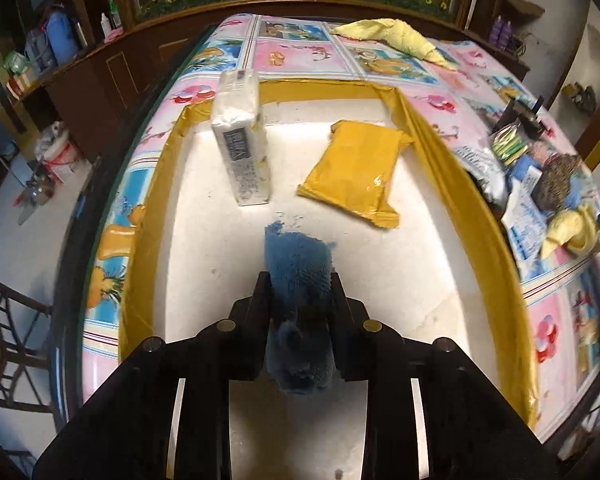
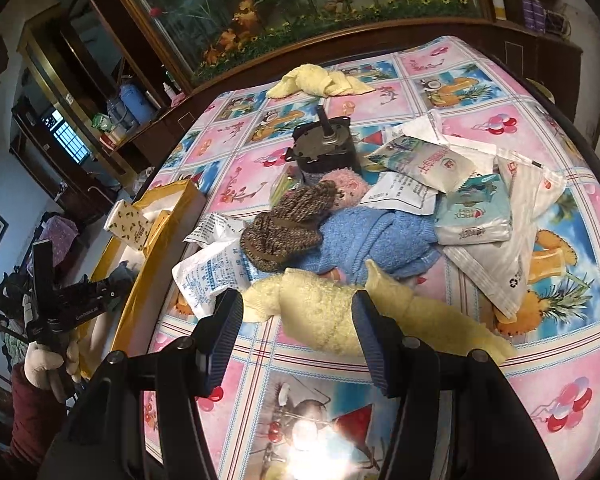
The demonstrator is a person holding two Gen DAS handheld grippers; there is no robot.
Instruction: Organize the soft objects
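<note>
My left gripper (image 1: 299, 280) is shut on a blue fluffy cloth (image 1: 298, 256) and holds it over the white floor of a yellow-rimmed box (image 1: 440, 152). A white tissue pack (image 1: 242, 136) and a yellow padded pouch (image 1: 356, 168) lie in the box. My right gripper (image 2: 298, 320) is open, its fingers on either side of a pale yellow fluffy cloth (image 2: 320, 316) on the patterned tablecloth (image 2: 420, 400). Behind it lie a blue towel (image 2: 364, 240), a brown knitted piece (image 2: 288, 220) and a pink fluffy item (image 2: 346, 184).
Another yellow cloth (image 2: 324, 80) lies at the table's far edge, also seen in the left wrist view (image 1: 396, 36). A black motor (image 2: 326, 148), paper sheets and plastic packets (image 2: 476, 216) clutter the table's right. A wooden cabinet (image 2: 300, 0) stands behind. A chair (image 1: 8, 332) stands at left.
</note>
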